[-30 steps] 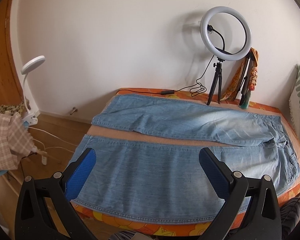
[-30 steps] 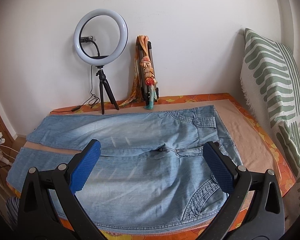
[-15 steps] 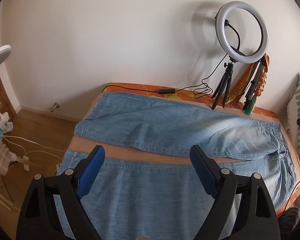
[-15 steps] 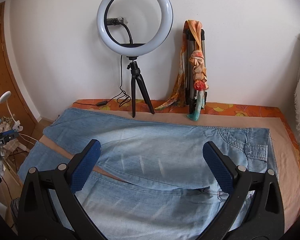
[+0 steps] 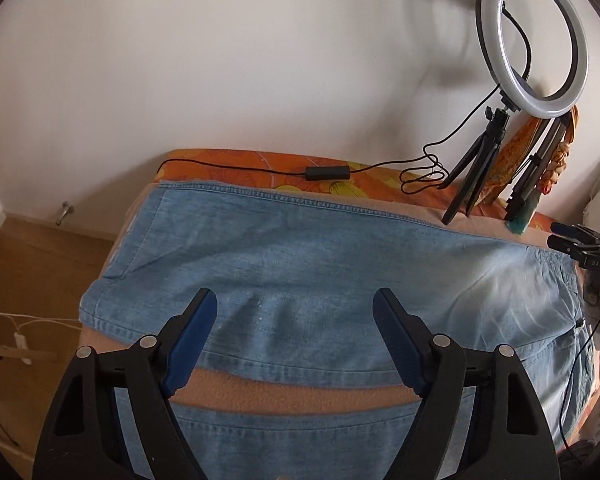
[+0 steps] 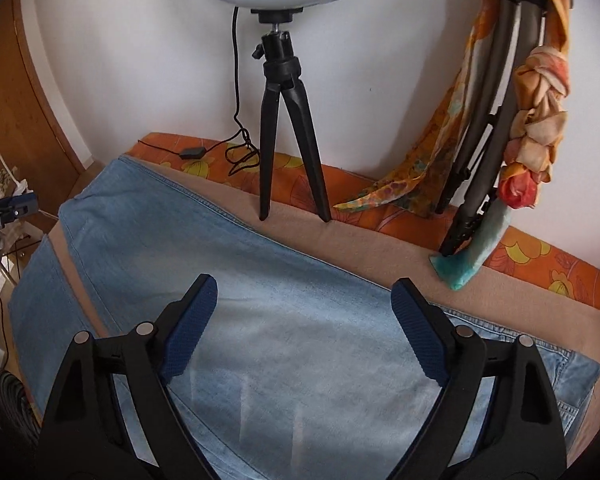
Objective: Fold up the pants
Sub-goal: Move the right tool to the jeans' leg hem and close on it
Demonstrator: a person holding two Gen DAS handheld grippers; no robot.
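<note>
Light blue jeans (image 5: 300,264) lie flat on the bed with the two legs spread apart and a strip of tan blanket between them. My left gripper (image 5: 296,308) is open and empty, hovering over the inner edge of the far leg, near the hem end. My right gripper (image 6: 304,300) is open and empty over the far leg (image 6: 260,308) closer to the waist. The right gripper also shows at the right edge of the left wrist view (image 5: 580,244).
A ring light on a black tripod (image 5: 476,176) stands at the back of the bed (image 5: 236,168) against the wall, with its cable (image 5: 328,172) trailing left. A second tripod with an orange scarf (image 6: 496,128) leans beside it. The wooden floor (image 5: 40,256) is to the left.
Both grippers have moved forward and down over the jeans, from the near leg toward the far leg. Both stay open and empty.
</note>
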